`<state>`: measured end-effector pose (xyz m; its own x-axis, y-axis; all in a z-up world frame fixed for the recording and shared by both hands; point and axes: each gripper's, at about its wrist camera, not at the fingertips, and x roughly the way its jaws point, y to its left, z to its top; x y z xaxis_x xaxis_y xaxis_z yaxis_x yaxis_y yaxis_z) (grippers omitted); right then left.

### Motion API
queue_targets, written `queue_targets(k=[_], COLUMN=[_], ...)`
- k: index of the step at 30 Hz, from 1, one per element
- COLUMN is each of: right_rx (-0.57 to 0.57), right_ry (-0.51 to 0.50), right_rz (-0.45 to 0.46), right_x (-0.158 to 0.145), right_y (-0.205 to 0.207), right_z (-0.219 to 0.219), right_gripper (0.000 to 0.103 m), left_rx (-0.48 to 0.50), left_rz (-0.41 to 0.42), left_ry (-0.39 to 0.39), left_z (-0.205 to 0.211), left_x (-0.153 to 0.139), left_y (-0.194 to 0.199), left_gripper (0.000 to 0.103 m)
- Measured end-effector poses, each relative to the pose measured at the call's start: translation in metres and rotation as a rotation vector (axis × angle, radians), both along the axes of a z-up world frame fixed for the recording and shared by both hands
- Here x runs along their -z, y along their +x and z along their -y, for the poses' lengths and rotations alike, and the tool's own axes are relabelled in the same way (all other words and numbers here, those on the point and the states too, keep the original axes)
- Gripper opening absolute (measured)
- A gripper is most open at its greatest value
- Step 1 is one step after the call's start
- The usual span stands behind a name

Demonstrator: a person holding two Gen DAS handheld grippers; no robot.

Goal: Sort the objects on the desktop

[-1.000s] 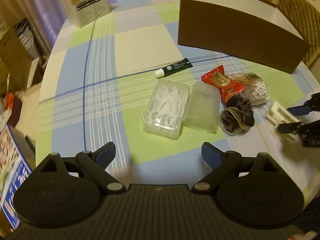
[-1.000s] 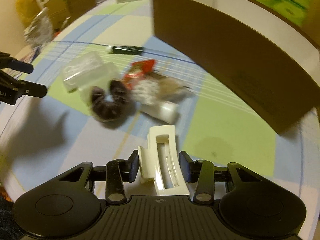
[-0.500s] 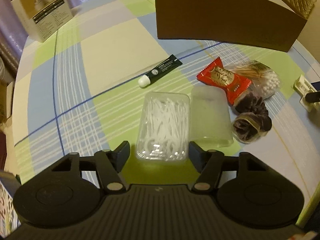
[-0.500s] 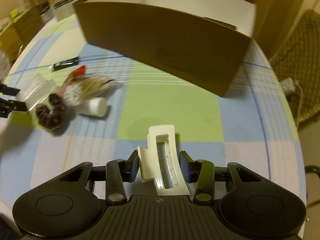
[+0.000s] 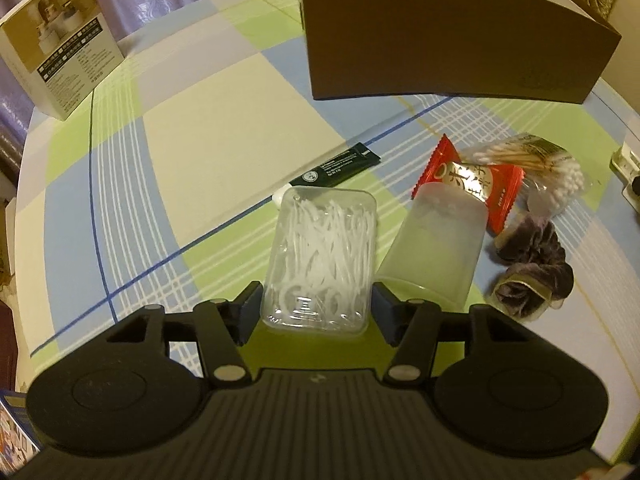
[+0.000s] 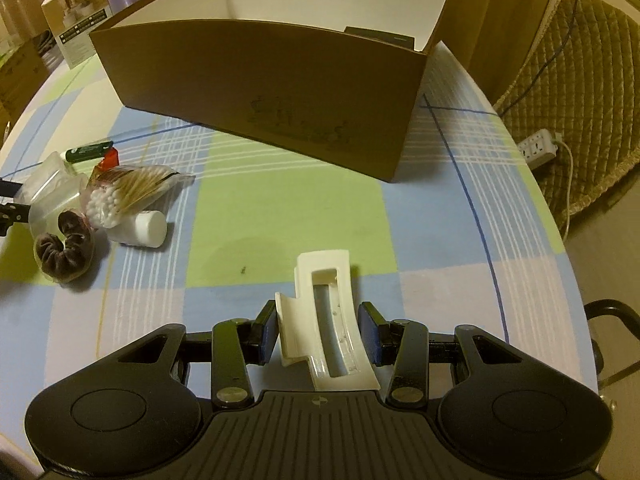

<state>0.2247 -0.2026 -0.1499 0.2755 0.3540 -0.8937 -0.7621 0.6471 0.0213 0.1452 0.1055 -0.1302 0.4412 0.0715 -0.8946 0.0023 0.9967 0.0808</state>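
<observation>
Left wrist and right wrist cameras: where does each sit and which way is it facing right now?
Left wrist: sits on the left claw, looks along its fingers over the floss pick case toward the cardboard box; only claw hardware shows.
Right wrist: sits on the right claw, which holds a white hair clip, facing the cardboard box's open top; the left claw's tips show at far left.
Shared: box, cotton swab bag, scrunchie.
</observation>
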Motion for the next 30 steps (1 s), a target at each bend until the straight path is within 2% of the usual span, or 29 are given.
queue_targets(k=[5,12,18,23,27,30], right_rx=[0.001,-0.019,-0.031,-0.024,-0.015,-0.010], right_ry=[0.002,-0.011,-0.001,0.010,0.019,0.026], right_rz=[-0.002,-0.005,-0.007,-0.007,-0.003,-0.005], right_x=[0.000,0.002,0.002,-0.001,-0.003,-0.003], right_y=[0.001,0.002,0.002,0.000,-0.002,-0.002], right_z=[0.001,-0.002,-0.003,0.002,0.010,0.013], right_gripper=[0.040,0.040,0.040,0.042,0.051,0.053], left_rx=[-0.066,-0.128,-0.156,-0.155,-0.168,-0.173], left_rz=[-0.010,-0.079,-0.063,-0.069,-0.068,-0.069], left_ry=[-0.022,-0.082,-0.084,-0.056,-0.047,-0.043], left_z=[-0.006,0.001,0.000,0.003,0.006,0.007], left_x=[-0.002,-0.007,-0.005,0.001,0.001,0.001], left_y=[-0.023,-0.063,-0.046,-0.029,-0.031,-0.032], left_gripper=[0.053,0.051,0.052,0.053,0.053,0.053])
